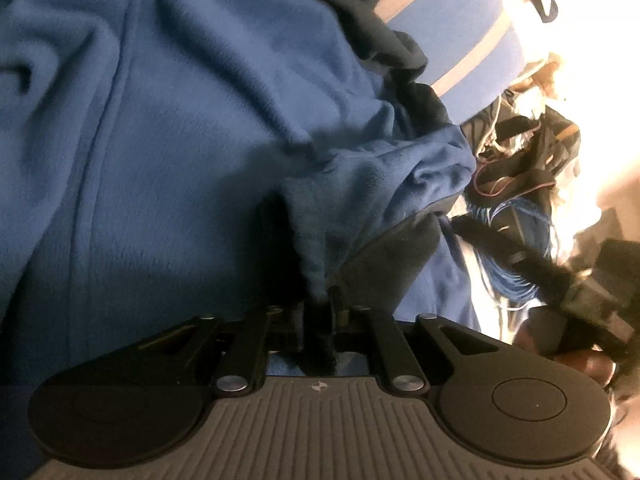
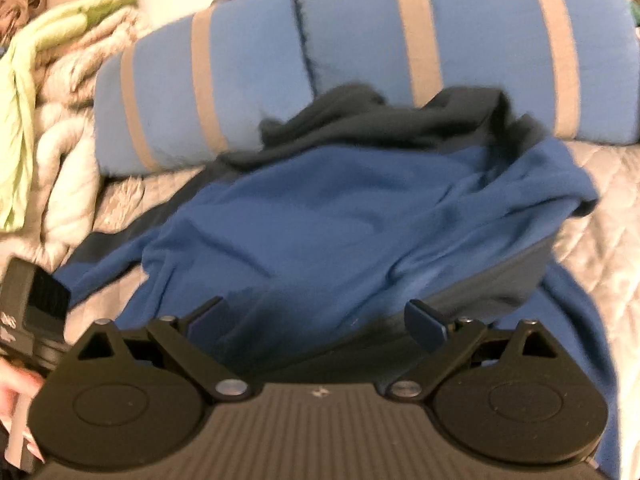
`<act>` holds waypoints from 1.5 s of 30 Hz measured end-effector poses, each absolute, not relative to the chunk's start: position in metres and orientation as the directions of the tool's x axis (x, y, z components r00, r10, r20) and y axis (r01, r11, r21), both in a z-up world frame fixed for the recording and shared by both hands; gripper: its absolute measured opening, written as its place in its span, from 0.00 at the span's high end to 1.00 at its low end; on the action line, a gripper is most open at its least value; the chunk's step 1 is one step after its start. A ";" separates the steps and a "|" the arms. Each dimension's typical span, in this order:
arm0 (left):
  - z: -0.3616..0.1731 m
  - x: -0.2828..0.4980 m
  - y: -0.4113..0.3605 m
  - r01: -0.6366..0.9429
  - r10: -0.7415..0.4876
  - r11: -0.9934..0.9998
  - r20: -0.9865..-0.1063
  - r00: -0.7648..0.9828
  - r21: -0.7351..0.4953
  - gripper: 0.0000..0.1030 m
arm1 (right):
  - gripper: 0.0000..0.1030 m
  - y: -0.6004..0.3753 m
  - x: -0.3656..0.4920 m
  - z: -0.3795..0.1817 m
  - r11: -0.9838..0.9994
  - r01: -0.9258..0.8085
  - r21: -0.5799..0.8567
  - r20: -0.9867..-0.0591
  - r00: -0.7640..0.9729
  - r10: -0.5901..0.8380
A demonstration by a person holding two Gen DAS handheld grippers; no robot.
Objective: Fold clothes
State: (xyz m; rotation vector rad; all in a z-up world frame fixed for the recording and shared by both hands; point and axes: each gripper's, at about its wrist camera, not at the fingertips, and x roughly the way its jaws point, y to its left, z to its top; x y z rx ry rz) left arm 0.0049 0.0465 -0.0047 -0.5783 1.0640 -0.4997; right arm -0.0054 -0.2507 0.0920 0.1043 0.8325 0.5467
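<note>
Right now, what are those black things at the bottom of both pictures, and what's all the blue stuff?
They are grabbing tools a person carries, one in each hand, each with a camera looking along its two fingers. The left tool's picture shows the left gripper with its fingers pinched on a fold of a blue fleece garment. The right tool's picture shows the right gripper, fingers apart, holding nothing, just over the same garment. It lies crumpled on a quilted bed, in front of blue striped pillows.
</note>
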 end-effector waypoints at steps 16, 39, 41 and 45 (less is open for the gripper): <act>-0.005 0.022 0.068 0.133 -0.619 0.727 -0.560 0.550 -0.673 0.33 | 0.04 -0.227 -0.007 0.056 0.900 -0.423 0.106 -0.811 0.487 0.325; 0.100 -0.102 -0.051 0.270 -0.368 0.658 -0.013 0.930 0.703 0.87 | 0.00 -0.280 -0.010 0.119 0.949 -0.305 0.081 -0.685 0.675 0.275; 0.060 -0.121 -0.062 0.320 -0.404 0.502 -0.109 0.908 0.803 0.87 | 0.00 -0.292 -0.009 0.120 0.960 -0.279 0.024 -0.675 0.704 0.222; -0.001 -0.146 -0.064 0.460 -0.430 0.270 -0.322 0.844 0.846 0.87 | 0.00 -0.292 -0.014 0.120 0.907 -0.415 -0.073 -0.662 0.700 0.267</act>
